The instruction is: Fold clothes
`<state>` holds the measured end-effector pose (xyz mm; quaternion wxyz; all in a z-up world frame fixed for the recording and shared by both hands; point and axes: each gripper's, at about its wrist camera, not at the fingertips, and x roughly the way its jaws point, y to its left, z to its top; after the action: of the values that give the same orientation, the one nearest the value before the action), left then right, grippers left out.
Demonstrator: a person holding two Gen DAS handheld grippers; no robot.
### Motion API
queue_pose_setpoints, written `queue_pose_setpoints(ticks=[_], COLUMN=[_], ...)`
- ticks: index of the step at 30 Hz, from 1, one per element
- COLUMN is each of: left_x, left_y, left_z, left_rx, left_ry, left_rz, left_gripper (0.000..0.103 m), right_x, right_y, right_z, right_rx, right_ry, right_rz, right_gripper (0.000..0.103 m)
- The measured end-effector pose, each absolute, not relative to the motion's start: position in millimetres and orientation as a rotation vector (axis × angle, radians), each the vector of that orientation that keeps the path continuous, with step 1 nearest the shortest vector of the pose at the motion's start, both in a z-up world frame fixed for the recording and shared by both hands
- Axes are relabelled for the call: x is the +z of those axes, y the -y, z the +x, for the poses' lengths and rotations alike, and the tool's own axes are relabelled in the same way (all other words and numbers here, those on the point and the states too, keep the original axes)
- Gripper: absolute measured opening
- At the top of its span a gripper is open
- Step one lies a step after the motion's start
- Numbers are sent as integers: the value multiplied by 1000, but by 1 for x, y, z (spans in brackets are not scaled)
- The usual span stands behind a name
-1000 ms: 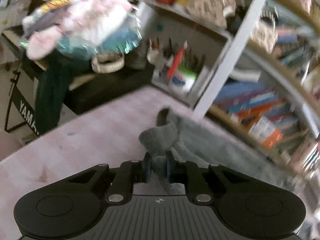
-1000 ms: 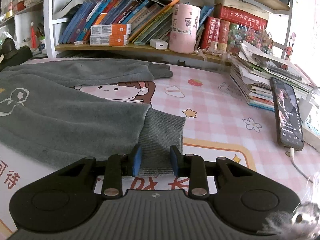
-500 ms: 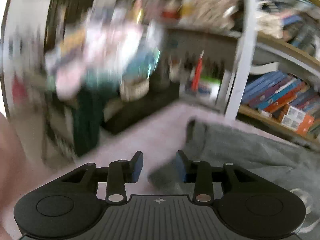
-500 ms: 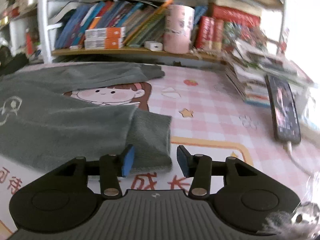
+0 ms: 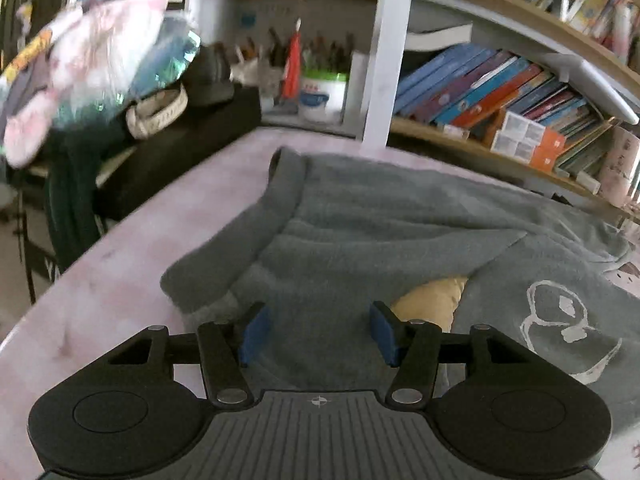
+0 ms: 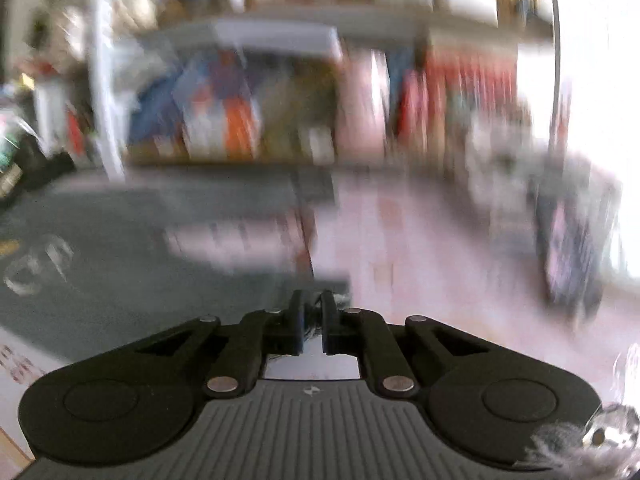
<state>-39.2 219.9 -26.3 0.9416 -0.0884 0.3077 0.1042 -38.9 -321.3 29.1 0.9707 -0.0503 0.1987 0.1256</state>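
Nearest the left wrist camera, left claw released, jaws wide over grey sweatshirt lying flat on pink tabletop. White outline print on the chest, sleeve folded across. Right claw clenched on the sweatshirt's cuff; view blurred. Bare tabletop left; bookshelf behind.
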Motion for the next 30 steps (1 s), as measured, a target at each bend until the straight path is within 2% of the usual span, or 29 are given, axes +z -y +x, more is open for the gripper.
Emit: queue_pose_setpoints(ticks=[2, 4, 8, 13, 22, 25, 30], left_x=[-27, -28, -29, -29, -31, -31, -31], left_y=[-220, -219, -217, -217, -212, -212, -212], left_z=[-39, -39, -38, -39, -39, -39, -39], left_rx=[208, 205, 198, 192, 218, 231, 237], left_ry=[-632, -633, -626, -627, -614, -615, -617], left_rz=[-173, -170, -151, -143, -130, -128, -126], left_gripper=[56, 56, 60, 61, 62, 70, 71], right_x=[39, 34, -11, -15, 17, 16, 3], right_y=[316, 314, 323, 321, 308, 299, 292], right_z=[-50, -47, -18, -17, -29, -28, -25], right_rx=[238, 202, 169, 162, 228, 265, 298], right_ry=[-342, -380, -612, -618, -488, -497, -542], right_rz=[-152, -188, -147, -143, -158, -168, -172], right_gripper=[7, 7, 7, 9, 21, 22, 22])
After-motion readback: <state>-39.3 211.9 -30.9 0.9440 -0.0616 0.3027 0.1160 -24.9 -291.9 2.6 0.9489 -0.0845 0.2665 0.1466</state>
